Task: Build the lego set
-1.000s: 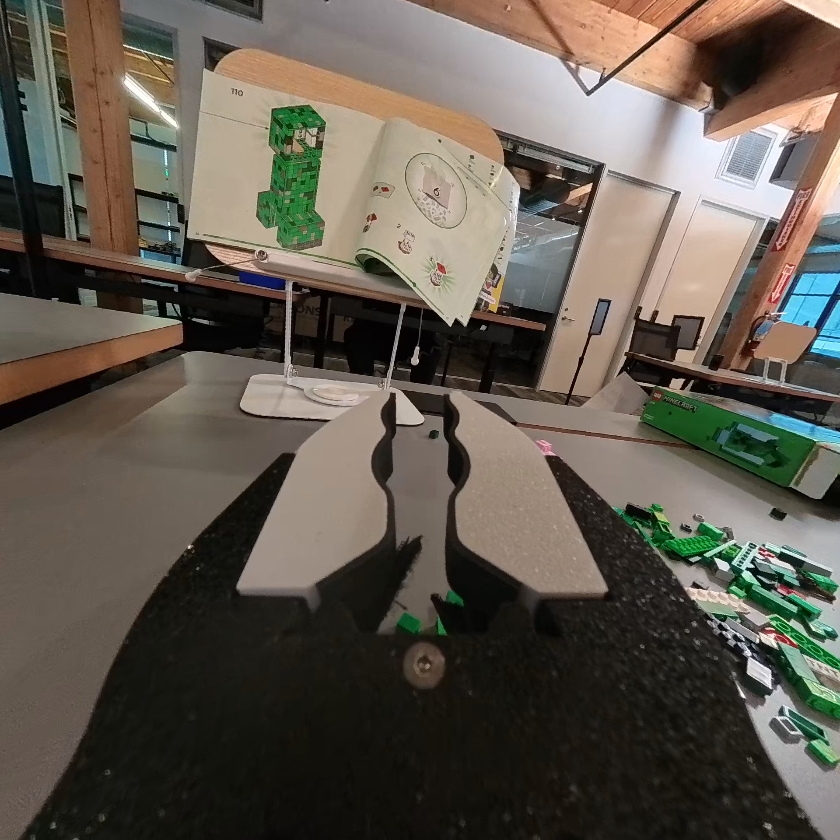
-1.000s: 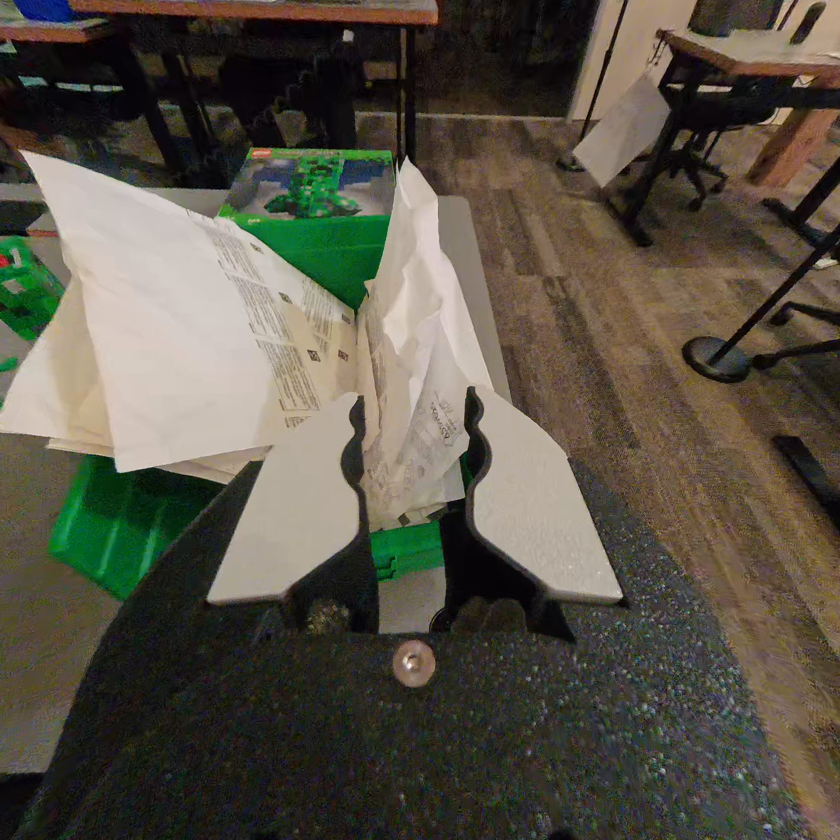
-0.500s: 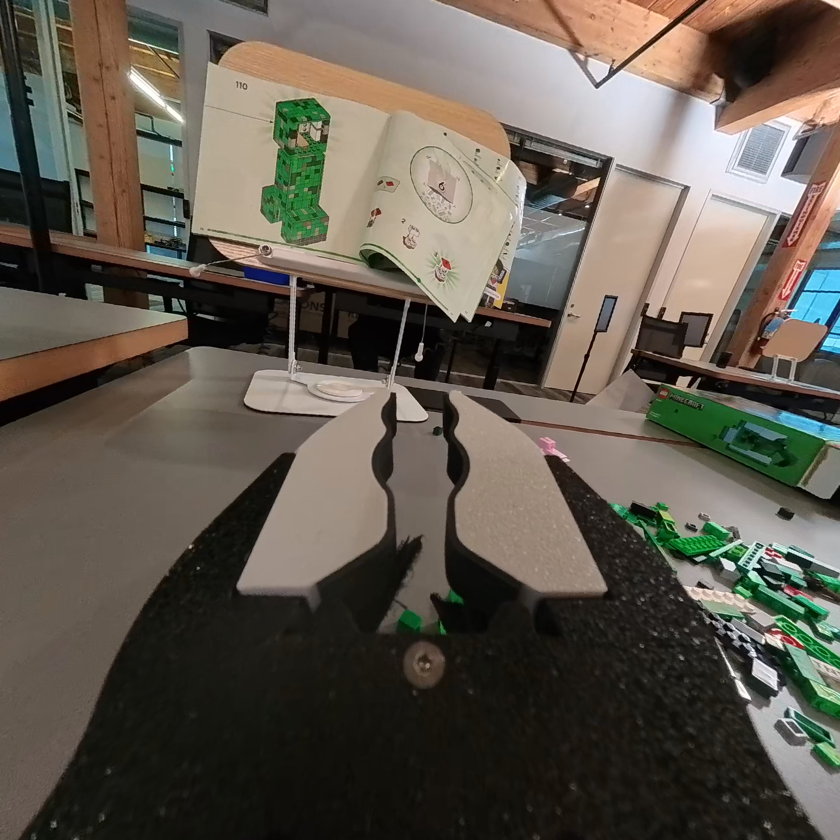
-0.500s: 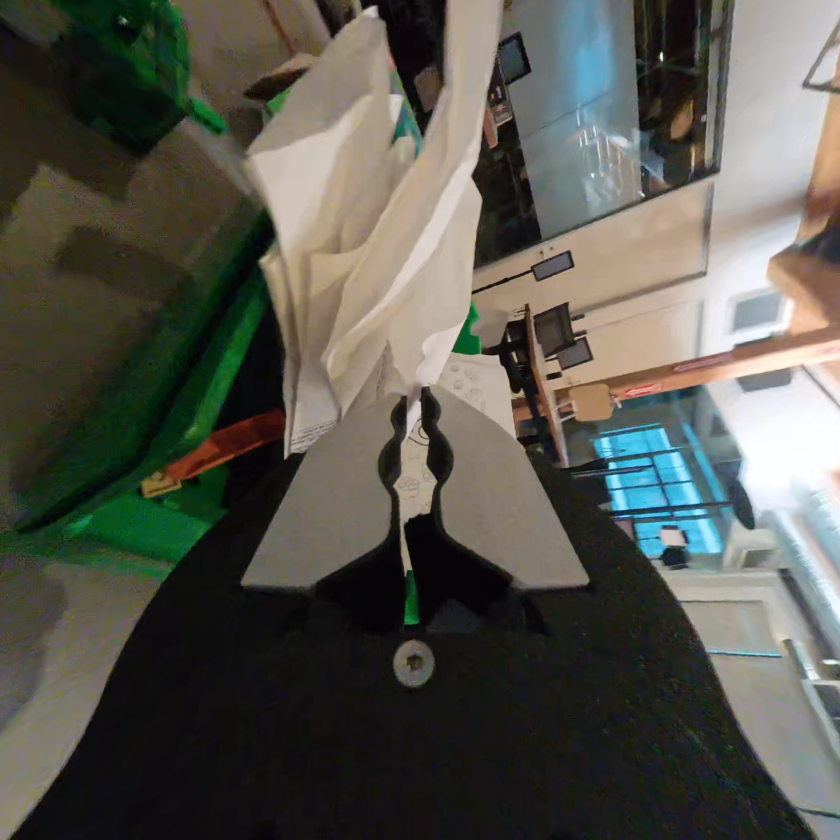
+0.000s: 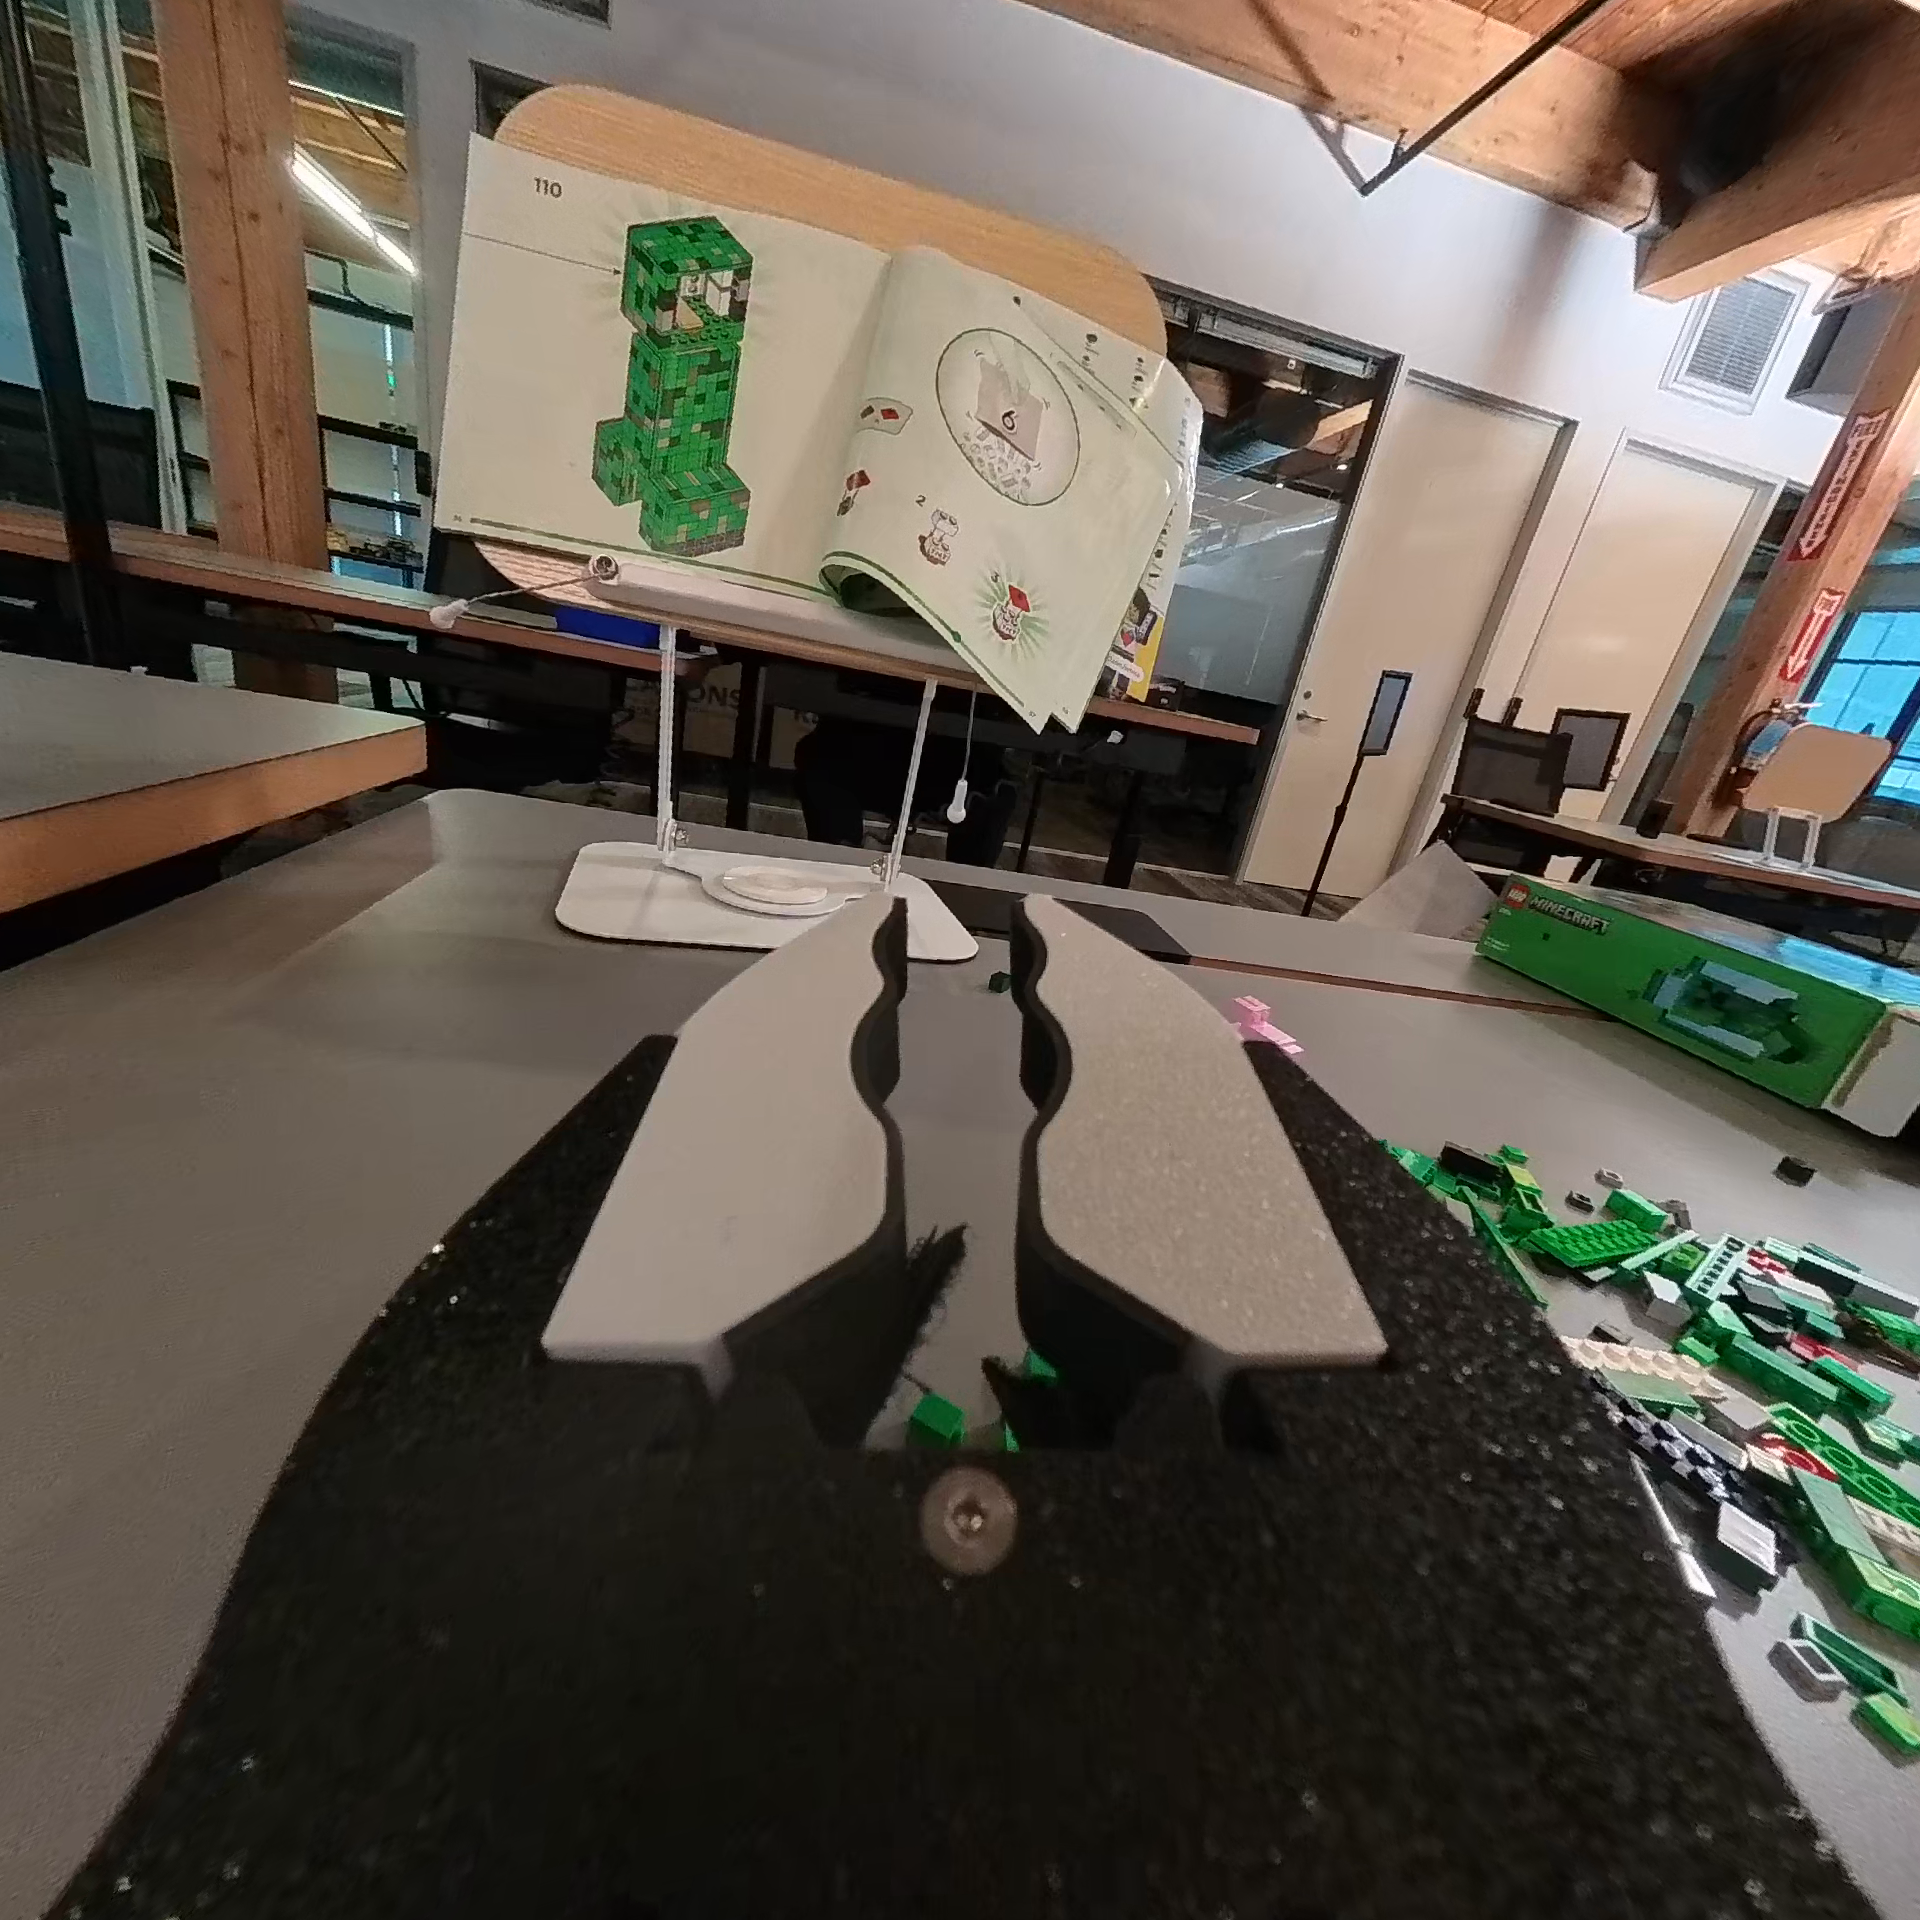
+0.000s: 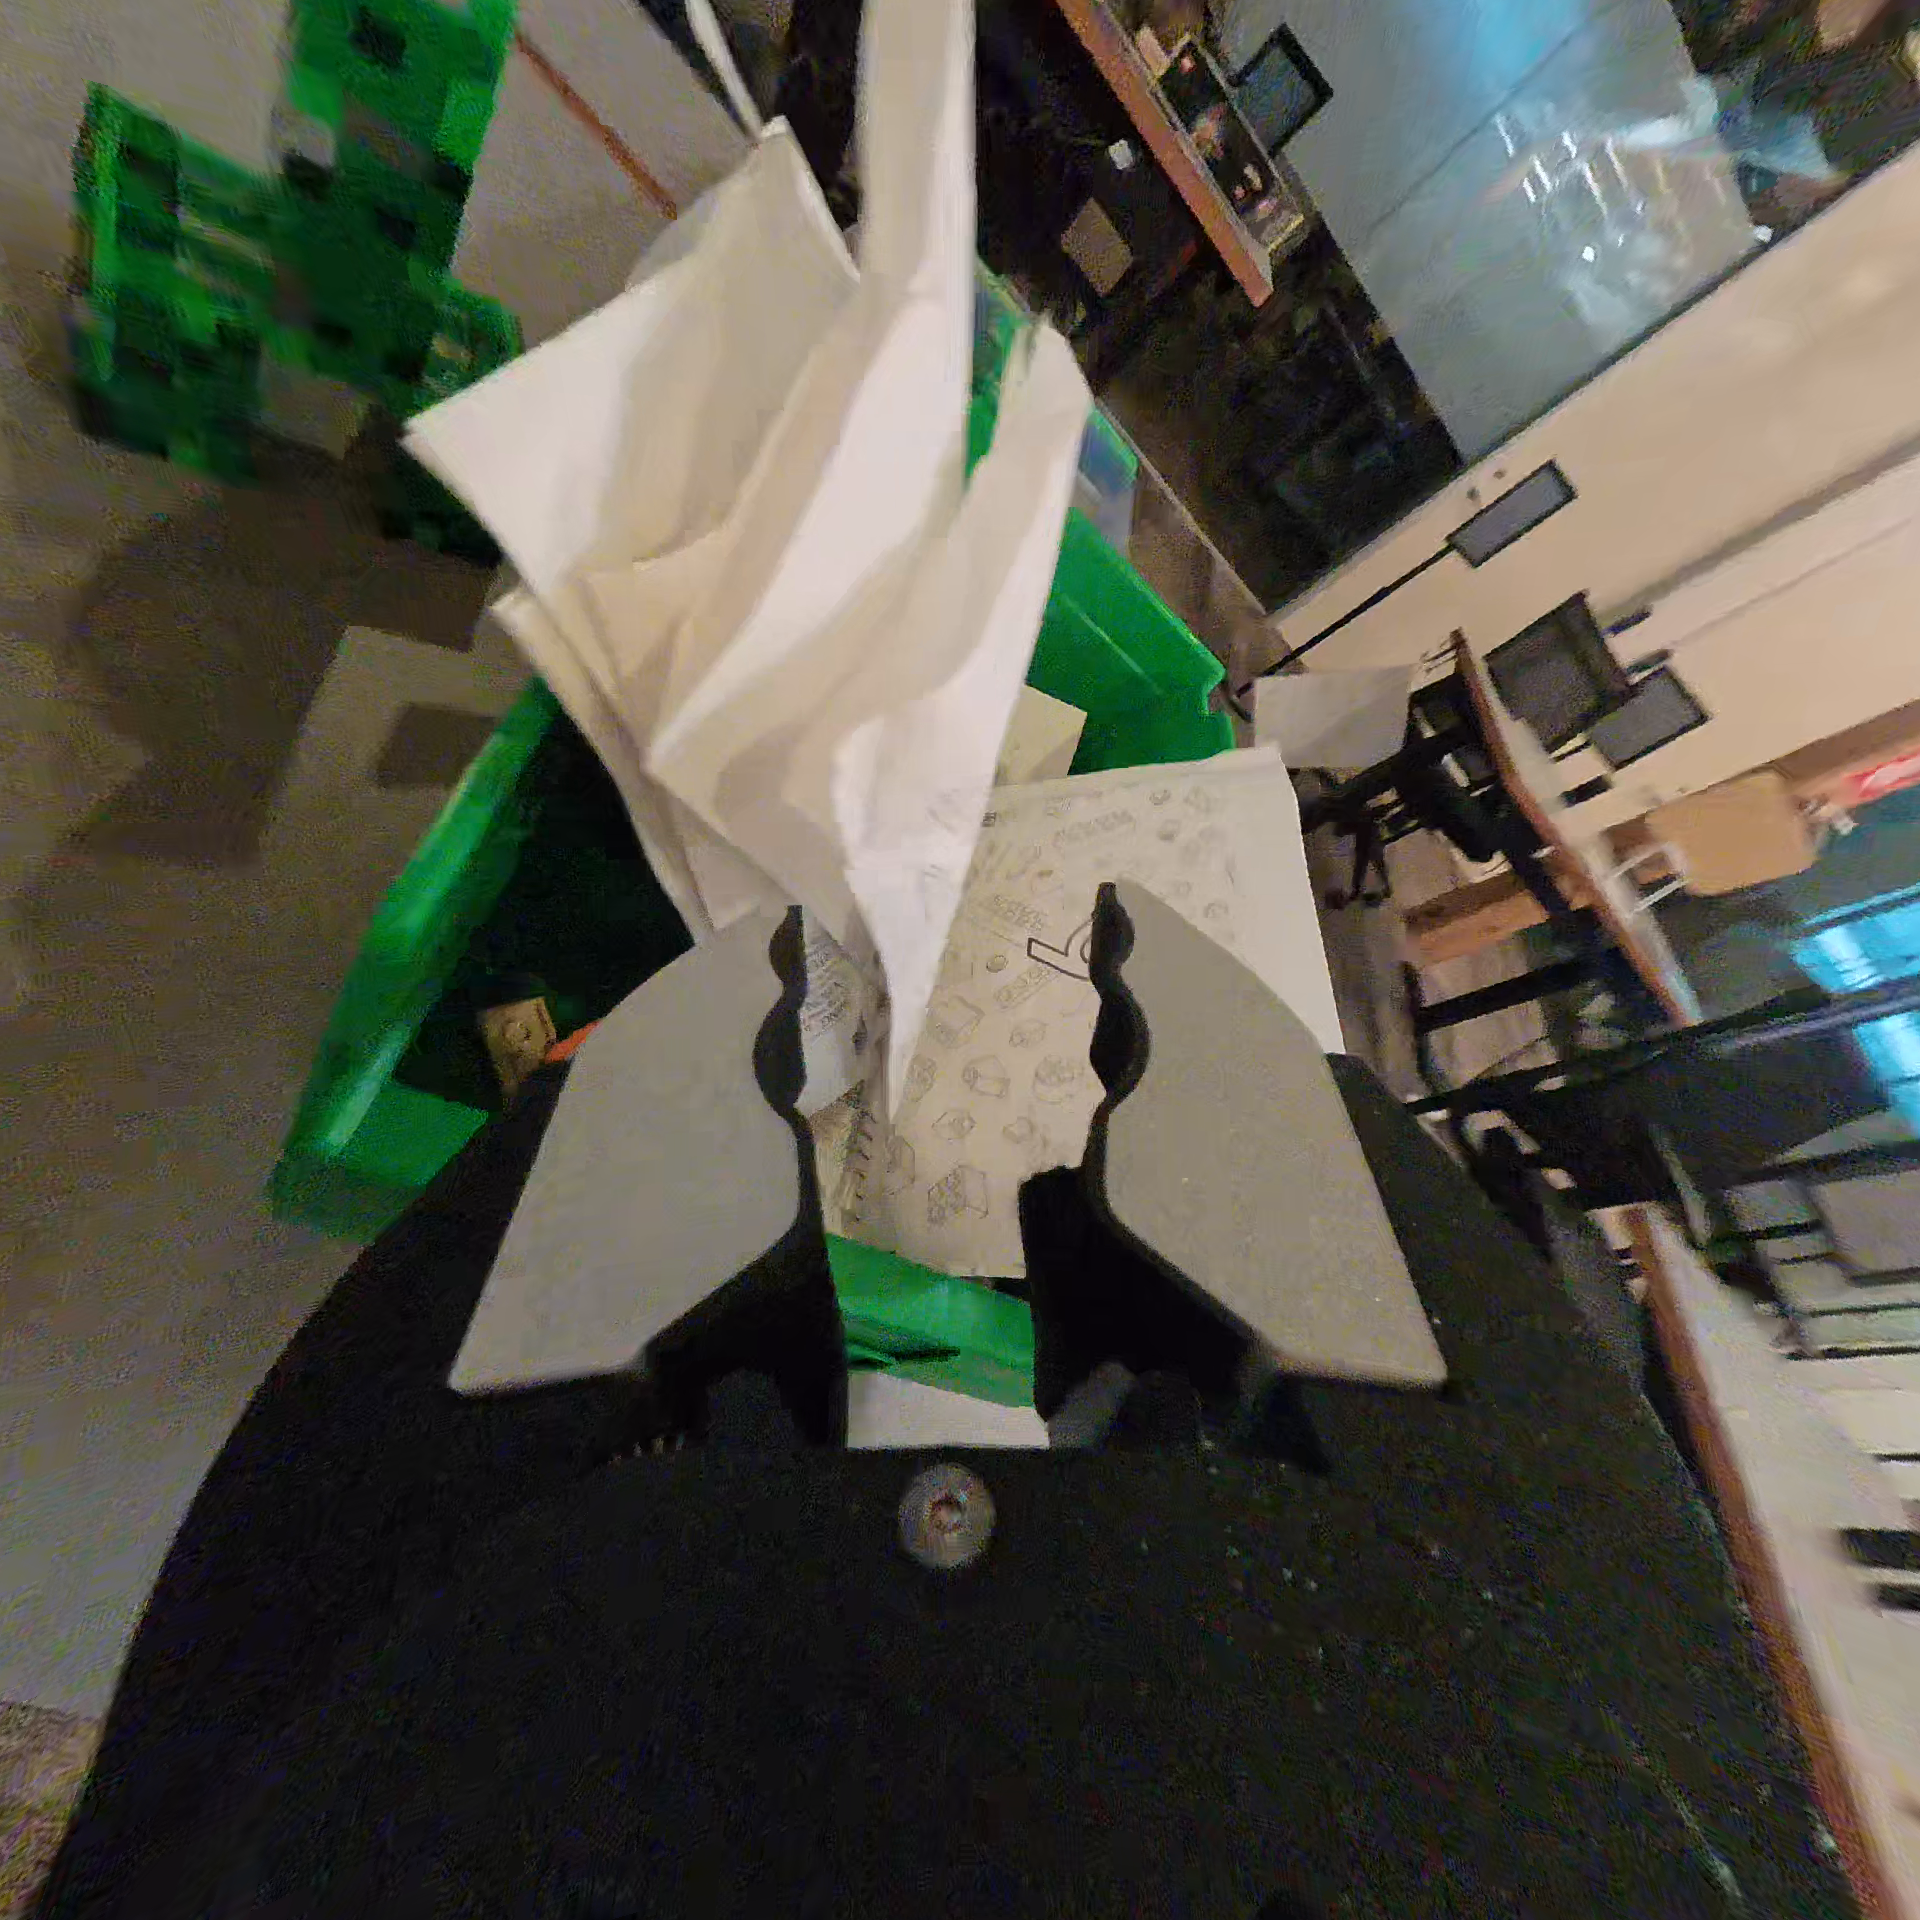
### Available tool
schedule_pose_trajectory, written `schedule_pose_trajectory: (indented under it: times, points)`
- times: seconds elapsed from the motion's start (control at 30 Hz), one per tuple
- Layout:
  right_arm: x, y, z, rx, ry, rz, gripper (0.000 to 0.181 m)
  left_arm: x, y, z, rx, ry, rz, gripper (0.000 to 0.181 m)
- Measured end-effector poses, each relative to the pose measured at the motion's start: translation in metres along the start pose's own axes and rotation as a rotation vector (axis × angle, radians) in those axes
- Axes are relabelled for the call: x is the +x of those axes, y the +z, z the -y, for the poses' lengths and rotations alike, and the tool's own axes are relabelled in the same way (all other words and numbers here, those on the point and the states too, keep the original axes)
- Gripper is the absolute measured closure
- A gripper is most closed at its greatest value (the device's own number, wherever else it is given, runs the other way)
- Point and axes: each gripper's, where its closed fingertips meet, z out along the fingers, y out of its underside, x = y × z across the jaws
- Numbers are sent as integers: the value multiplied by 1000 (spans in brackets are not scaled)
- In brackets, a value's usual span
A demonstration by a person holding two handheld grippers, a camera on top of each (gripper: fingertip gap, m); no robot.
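In the left wrist view my left gripper (image 5: 956, 914) hovers low over the grey table (image 5: 312, 1091), its jaws a narrow gap apart with nothing between them. Loose green, grey and black bricks (image 5: 1766, 1351) lie to its right. An open instruction booklet (image 5: 727, 416) rests on a white stand straight ahead. In the right wrist view my right gripper (image 6: 945, 925) is open. The lower tip of a crumpled white paper bag (image 6: 790, 582) hangs between its fingers without being pinched. The bag stands in an open green box (image 6: 1122, 644). A built green blocky figure (image 6: 260, 260) is blurred at upper left.
A green set box (image 5: 1714, 997) lies at the table's far right, a pink piece (image 5: 1262, 1018) and a small dark piece (image 5: 997, 977) near the left fingertips. A flat printed paper bag (image 6: 1143, 935) lies in the box. Other tables, chairs and stands are beyond the table edge.
The right gripper closed on the white paper bag, swung with it, and now has opened wide around it. The left gripper has barely moved.
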Motion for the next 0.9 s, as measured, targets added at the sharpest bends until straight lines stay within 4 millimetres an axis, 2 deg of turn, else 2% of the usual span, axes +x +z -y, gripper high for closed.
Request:
schedule_pose_trajectory:
  times: [0.1,0.2,0.27,0.3,0.37,0.47,0.53,0.57,0.6,0.7,0.77,0.9]
  points:
    - [27,-14,-11,39,191,-9,116,0,0,0,2,-5,-2,164]
    - [61,-30,-23,107,386,-54,119,0,-1,1,4,-9,-4,164]
    - [86,-33,-44,96,580,-106,126,0,-1,1,5,-12,-5,164]
    - [91,-30,-59,54,661,-85,123,0,-1,1,6,-13,-5,164]
    - [88,-18,-83,-47,771,-8,118,0,-1,1,7,-14,-5,164]
    - [81,3,-93,-107,834,79,118,-1,-1,1,8,-17,-6,164]
    - [84,11,-92,-121,804,58,124,-1,-2,1,8,-18,-6,164]
    - [88,13,-93,-131,765,29,136,-1,-2,1,9,-18,-6,163]
    - [90,14,-88,-116,716,19,165,-1,-2,1,9,-19,-6,163]
    - [101,15,-70,-68,623,-8,180,0,-2,1,7,-22,-12,163]
    - [115,12,-58,-49,572,-59,180,2,-2,0,5,-27,-21,162]
    - [147,-4,-9,73,519,-139,180,4,-3,0,5,-41,-37,161]
